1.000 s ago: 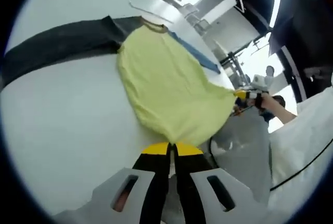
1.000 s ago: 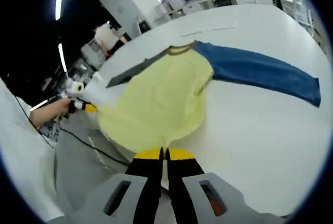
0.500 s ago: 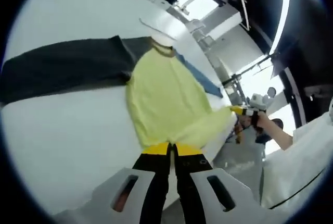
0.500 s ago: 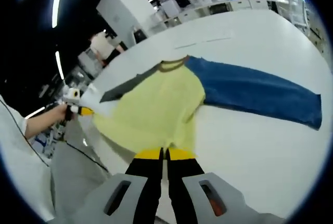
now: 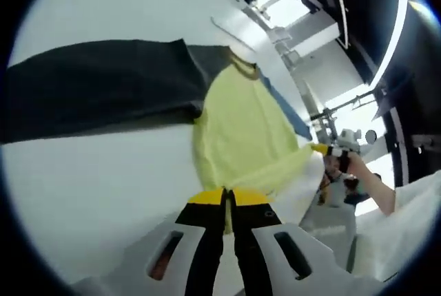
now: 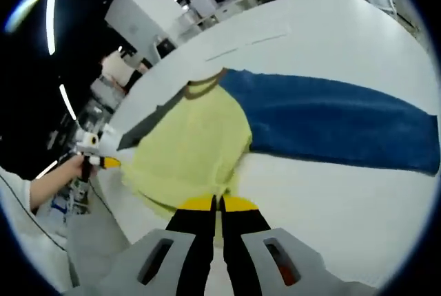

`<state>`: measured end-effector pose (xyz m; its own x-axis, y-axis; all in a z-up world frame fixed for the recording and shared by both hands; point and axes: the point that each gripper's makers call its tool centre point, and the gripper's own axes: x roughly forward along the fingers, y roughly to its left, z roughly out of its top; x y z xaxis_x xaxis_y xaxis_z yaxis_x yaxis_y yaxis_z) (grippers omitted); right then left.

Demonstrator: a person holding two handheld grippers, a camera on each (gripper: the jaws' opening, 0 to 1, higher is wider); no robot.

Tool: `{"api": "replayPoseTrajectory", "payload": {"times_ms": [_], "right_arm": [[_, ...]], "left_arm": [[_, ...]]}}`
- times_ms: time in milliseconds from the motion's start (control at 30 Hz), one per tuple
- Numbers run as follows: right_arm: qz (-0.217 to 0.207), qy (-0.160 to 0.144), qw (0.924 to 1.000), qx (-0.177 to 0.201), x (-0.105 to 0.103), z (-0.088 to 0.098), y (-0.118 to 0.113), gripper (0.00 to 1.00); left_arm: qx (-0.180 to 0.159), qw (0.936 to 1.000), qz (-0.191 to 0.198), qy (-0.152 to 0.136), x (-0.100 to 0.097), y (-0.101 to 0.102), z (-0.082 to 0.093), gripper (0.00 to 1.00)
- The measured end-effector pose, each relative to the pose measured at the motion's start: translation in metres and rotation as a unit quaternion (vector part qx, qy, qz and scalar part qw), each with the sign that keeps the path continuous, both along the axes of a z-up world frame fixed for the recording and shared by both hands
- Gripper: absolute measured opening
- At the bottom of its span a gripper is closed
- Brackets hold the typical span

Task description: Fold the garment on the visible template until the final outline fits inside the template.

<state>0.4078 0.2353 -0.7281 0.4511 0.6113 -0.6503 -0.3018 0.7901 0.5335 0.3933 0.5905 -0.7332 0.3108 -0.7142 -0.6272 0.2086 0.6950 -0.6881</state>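
A garment lies on the white table: yellow body (image 5: 241,131) (image 6: 189,144), a dark grey sleeve (image 5: 89,93) (image 6: 145,120) and a blue sleeve (image 6: 331,120) (image 5: 286,107). My left gripper (image 5: 228,196) is shut on the yellow hem at one corner. My right gripper (image 6: 217,203) is shut on the hem at the other corner. The hem is lifted and pulled over the body toward the collar (image 6: 203,88) (image 5: 244,69). The right gripper, in a hand, shows far right in the left gripper view (image 5: 324,150); the left one shows far left in the right gripper view (image 6: 103,161).
The white table (image 5: 89,179) (image 6: 344,206) stretches wide around the garment. Its edge runs close to the hem side, with grey floor (image 6: 96,241) below. A thin template line (image 6: 248,41) lies beyond the collar. Desks and equipment stand at the room's far side.
Both grippers have carried the yellow hem forward over the table toward the collar, so the hem now lies folded over the body. The sleeves look larger as the cameras came closer.
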Motion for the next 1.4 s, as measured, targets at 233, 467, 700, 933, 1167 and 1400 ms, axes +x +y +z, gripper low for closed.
{"api": "replayPoseTrajectory", "payload": {"times_ms": [233,467,700,933,1167,1400], "right_arm": [[-0.004,0.009,0.9998,-0.015,0.008,-0.013,-0.001,0.03],[-0.008,0.013,0.9993,-0.034,0.010,-0.028,-0.002,0.04],[0.021,-0.012,0.9971,-0.072,0.011,-0.037,-0.001,0.04],[0.025,-0.028,0.9954,-0.088,0.015,-0.037,-0.001,0.04],[0.004,-0.032,0.9939,-0.106,0.019,-0.032,-0.013,0.13],[-0.020,-0.044,0.9938,-0.099,0.021,-0.022,-0.025,0.11]], "left_arm": [[0.008,0.9997,0.016,0.019,0.012,0.000,-0.014,0.00],[0.018,0.9992,0.022,0.029,0.016,0.000,-0.022,0.00],[0.021,0.9988,0.029,0.033,0.016,-0.001,-0.023,0.00],[0.031,0.9988,0.024,0.030,0.016,0.000,-0.025,0.01],[0.045,0.9985,0.019,0.022,0.016,0.000,-0.025,0.03],[0.066,0.9974,0.023,0.014,0.019,0.010,-0.022,0.07]]}}
